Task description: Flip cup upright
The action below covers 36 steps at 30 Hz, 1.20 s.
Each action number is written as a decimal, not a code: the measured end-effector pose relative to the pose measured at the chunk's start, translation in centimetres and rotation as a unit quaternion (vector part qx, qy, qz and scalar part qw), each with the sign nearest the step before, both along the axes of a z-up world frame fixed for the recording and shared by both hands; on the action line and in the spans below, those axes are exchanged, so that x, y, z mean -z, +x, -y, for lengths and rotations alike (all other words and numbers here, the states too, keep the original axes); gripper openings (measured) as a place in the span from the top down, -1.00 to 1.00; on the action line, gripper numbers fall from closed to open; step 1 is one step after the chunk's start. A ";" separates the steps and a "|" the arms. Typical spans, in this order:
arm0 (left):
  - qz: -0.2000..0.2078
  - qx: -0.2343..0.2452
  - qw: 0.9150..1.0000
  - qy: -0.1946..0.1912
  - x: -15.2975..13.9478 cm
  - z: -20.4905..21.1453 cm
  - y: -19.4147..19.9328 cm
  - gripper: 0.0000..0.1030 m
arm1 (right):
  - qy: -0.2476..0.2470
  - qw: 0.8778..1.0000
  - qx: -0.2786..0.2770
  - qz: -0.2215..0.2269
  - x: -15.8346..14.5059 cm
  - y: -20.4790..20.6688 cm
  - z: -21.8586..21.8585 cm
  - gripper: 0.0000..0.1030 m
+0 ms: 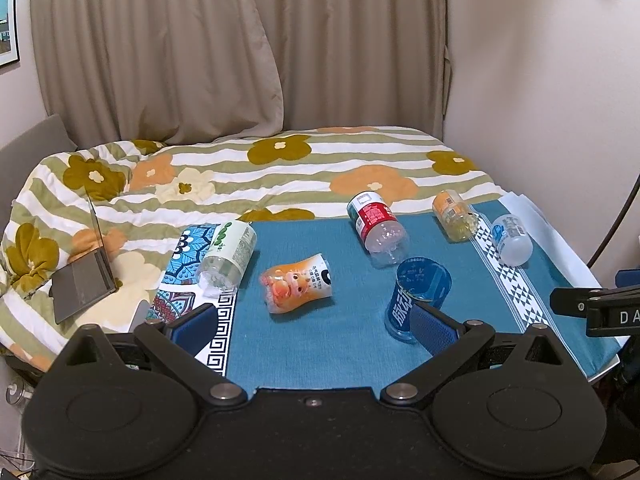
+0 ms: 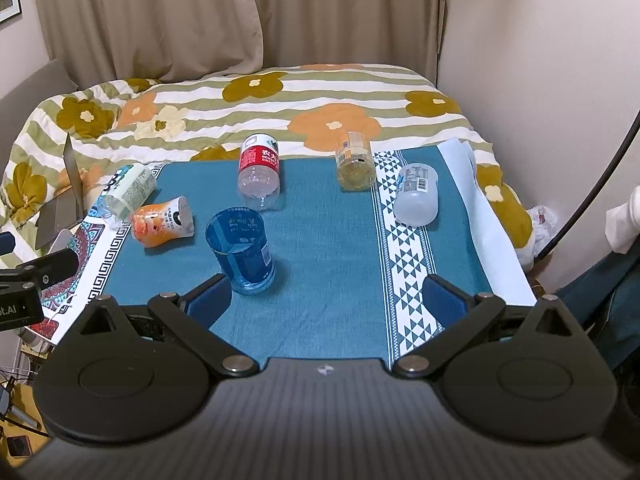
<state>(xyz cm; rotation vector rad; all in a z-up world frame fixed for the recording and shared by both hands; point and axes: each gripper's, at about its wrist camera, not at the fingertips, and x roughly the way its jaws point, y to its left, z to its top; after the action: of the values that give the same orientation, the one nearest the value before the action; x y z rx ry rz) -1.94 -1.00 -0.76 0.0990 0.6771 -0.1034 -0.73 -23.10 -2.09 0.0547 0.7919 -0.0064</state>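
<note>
Standing upright on the teal cloth (image 2: 340, 240), the blue cup (image 2: 242, 250) shows its open mouth at the top and its long axis vertical; white Chinese characters run down its side in the left wrist view (image 1: 418, 294), too partial to read. It looks see-through and holds nothing visible. Five other cups lie on their sides around it. A red-labelled cup (image 2: 259, 174) carries white Chinese characters and lies with its clear closed base toward the cameras. An orange cup (image 2: 162, 222) with a cartoon face lies to the left, a dark oval mark near its open end. Beside it, touching, is a white-and-green cup (image 2: 126, 192) with small print and a clear base. A yellow cup (image 2: 355, 160) with a barcode label lies at the far edge, something pale yellow inside. A frosted white cup (image 2: 416, 196) with barcode and blue print lies on the triangle-patterned strip (image 2: 400, 260). The cloth covers a bench beside a flowered quilt (image 2: 280, 96).

Both pairs of fingers are spread and pinch nothing. The left gripper (image 1: 316, 328) has its right finger pad (image 1: 434, 330) in front of the blue cup's lower side; contact cannot be told. The right gripper (image 2: 328, 300) has its left finger (image 2: 208, 300) just beside the cup's base.
</note>
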 end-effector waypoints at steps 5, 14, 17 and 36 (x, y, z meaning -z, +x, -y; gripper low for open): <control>0.002 -0.002 1.000 0.002 -0.1 0.0 0.1 -1.00 | 0.000 1.000 0.000 0.000 0.0 0.0 -0.1 -1.00; 0.004 -0.003 1.000 0.001 -0.1 -0.1 0.3 -1.00 | -0.001 1.000 -0.002 -0.003 -0.1 0.2 -0.1 -1.00; 0.004 -0.003 1.000 0.001 -0.1 -0.1 0.3 -1.00 | -0.002 1.000 -0.001 -0.003 -0.1 0.3 0.0 -1.00; 0.014 0.001 1.000 0.007 0.0 -0.3 0.6 -1.00 | -0.004 1.000 -0.001 -0.002 -0.1 0.5 0.0 -1.00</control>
<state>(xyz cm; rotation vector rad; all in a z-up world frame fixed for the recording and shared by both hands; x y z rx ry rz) -1.30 -0.69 -0.71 0.1150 0.6493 -0.0995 -0.23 -23.08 -1.95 0.0469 0.7967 -0.0075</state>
